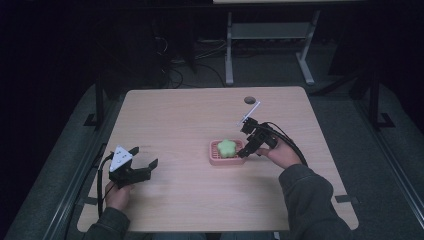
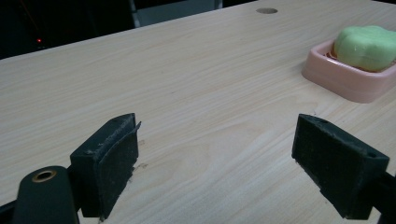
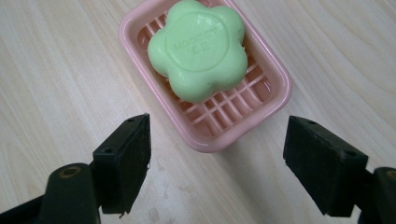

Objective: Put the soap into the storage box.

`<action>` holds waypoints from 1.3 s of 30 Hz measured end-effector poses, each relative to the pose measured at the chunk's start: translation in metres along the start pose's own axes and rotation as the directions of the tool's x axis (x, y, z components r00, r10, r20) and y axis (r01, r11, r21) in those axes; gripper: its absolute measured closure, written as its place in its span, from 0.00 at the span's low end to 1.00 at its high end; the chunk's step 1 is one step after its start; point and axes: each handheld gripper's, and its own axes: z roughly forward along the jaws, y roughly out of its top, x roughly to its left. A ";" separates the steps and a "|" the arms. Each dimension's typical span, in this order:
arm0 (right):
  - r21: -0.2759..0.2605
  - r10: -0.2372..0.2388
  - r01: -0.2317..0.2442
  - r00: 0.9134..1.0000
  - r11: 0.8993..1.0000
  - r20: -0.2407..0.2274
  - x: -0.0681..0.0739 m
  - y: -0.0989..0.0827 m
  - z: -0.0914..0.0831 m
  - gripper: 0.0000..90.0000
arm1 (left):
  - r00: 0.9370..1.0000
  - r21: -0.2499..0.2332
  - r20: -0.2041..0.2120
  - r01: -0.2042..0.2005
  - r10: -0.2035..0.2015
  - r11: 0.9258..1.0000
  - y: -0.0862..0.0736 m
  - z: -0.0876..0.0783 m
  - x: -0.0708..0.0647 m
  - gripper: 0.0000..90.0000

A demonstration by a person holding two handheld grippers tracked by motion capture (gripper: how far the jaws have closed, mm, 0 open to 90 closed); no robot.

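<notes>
A green flower-shaped soap [image 1: 227, 147] lies in a pink slatted soap dish [image 1: 215, 159] right of the table's middle. My right gripper [image 1: 244, 142] hovers open just at the dish's right end, its jaws wider than the dish. In the right gripper view the near end of the dish [image 3: 275, 79] sits between the open jaws of that gripper [image 3: 217, 125], with the soap [image 3: 198, 46] a little beyond them. My left gripper [image 1: 145, 156] rests open low over bare table at the front left, holding nothing. From the left gripper [image 2: 217, 126] the dish [image 2: 345, 79] and soap [image 2: 366, 46] appear far right.
A round cable hole [image 1: 249, 100] sits near the table's far edge, also visible as the hole [image 2: 266, 10]. A thin white rod [image 1: 250, 113] sticks up from the right gripper. Behind the table stands another desk's grey frame [image 1: 229, 50]. Bare wood [image 1: 175, 120] spreads between the grippers.
</notes>
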 end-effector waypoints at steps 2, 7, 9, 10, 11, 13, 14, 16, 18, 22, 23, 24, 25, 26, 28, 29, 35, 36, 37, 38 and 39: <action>-0.001 0.000 0.000 1.000 1.000 0.001 0.001 -0.001 -0.001 0.25 | 1.000 0.000 0.000 0.000 0.000 1.000 0.000 0.000 0.000 0.16; -0.008 -0.001 0.001 1.000 1.000 0.002 0.002 -0.003 -0.005 0.25 | 1.000 -0.001 -0.001 0.003 -0.003 1.000 0.000 0.000 0.000 0.16; -0.001 -0.002 0.002 1.000 1.000 0.011 0.002 -0.004 -0.006 0.25 | 1.000 -0.001 -0.002 0.002 -0.002 1.000 0.000 0.000 0.000 0.16; -0.001 -0.008 0.008 1.000 1.000 0.014 0.002 -0.005 -0.007 0.25 | 1.000 0.000 -0.002 0.002 -0.002 1.000 0.000 0.000 0.000 0.16; 0.000 -0.001 0.001 1.000 1.000 0.012 0.003 -0.006 -0.008 0.25 | 1.000 0.000 -0.002 0.002 -0.002 1.000 0.000 0.000 0.000 0.16; -0.002 -0.002 0.002 1.000 1.000 0.013 0.002 -0.007 -0.010 0.25 | 1.000 0.000 -0.003 0.002 -0.002 1.000 0.000 0.000 0.000 0.16; -0.007 -0.006 0.006 1.000 1.000 0.017 0.002 -0.008 -0.011 0.25 | 1.000 0.001 -0.003 0.003 -0.003 1.000 0.000 0.000 0.000 0.16; -0.006 -0.001 0.001 1.000 1.000 0.019 0.002 -0.010 -0.013 0.25 | 1.000 0.000 -0.002 0.002 -0.002 1.000 0.000 0.000 0.000 0.16; -0.006 -0.002 0.002 1.000 1.000 0.022 0.002 -0.012 -0.014 0.26 | 1.000 0.000 -0.002 0.002 -0.002 1.000 0.000 0.000 0.000 0.16; -0.008 0.006 -0.006 1.000 1.000 0.022 0.001 -0.018 -0.016 0.26 | 1.000 0.003 -0.002 -0.003 0.003 1.000 0.000 0.000 0.000 0.16; -0.009 0.008 -0.008 1.000 1.000 0.022 0.001 -0.020 -0.016 0.25 | 1.000 0.002 -0.002 -0.003 0.003 1.000 0.000 0.000 0.000 0.16; -0.008 0.012 -0.012 1.000 1.000 0.020 0.001 -0.021 -0.016 0.26 | 1.000 0.004 -0.002 -0.003 0.003 1.000 0.000 0.000 0.000 0.16; -0.008 0.012 -0.012 1.000 1.000 0.022 0.000 -0.023 -0.017 0.26 | 1.000 0.004 -0.001 0.000 0.000 1.000 0.000 0.001 0.000 0.16; -0.008 0.016 -0.016 1.000 1.000 0.021 0.000 -0.025 -0.017 0.25 | 1.000 0.004 -0.002 0.002 -0.002 1.000 0.000 0.001 0.000 0.16; -0.009 0.022 -0.022 0.999 1.000 0.024 -0.001 -0.029 -0.019 0.25 | 1.000 0.005 -0.002 0.001 -0.001 1.000 0.000 0.001 0.000 0.16; -0.013 0.026 -0.026 0.999 1.000 0.024 -0.002 -0.030 -0.019 0.26 | 1.000 0.005 -0.003 0.001 -0.001 1.000 0.000 0.001 0.000 0.16; -0.020 0.035 -0.035 0.999 0.999 0.022 -0.001 -0.040 -0.023 0.25 | 1.000 0.007 -0.003 0.000 0.000 1.000 0.000 0.001 -0.001 0.16; -0.022 0.041 -0.041 0.999 0.999 0.023 -0.001 -0.042 -0.024 0.25 | 1.000 0.008 -0.002 0.000 0.000 1.000 0.000 0.001 -0.001 0.16; -0.021 0.039 -0.039 0.999 0.999 0.021 -0.001 -0.043 -0.024 0.25 | 1.000 0.008 -0.002 0.000 0.000 1.000 0.000 0.001 -0.001 0.16; -0.019 0.039 -0.038 0.999 0.999 0.026 -0.001 -0.045 -0.024 0.25 | 1.000 0.010 -0.002 -0.002 0.002 1.000 0.000 0.001 -0.001 0.16; -0.023 0.040 -0.040 0.999 0.999 0.025 -0.001 -0.047 -0.024 0.25 | 1.000 0.010 -0.001 -0.004 0.004 1.000 0.000 0.001 -0.001 0.16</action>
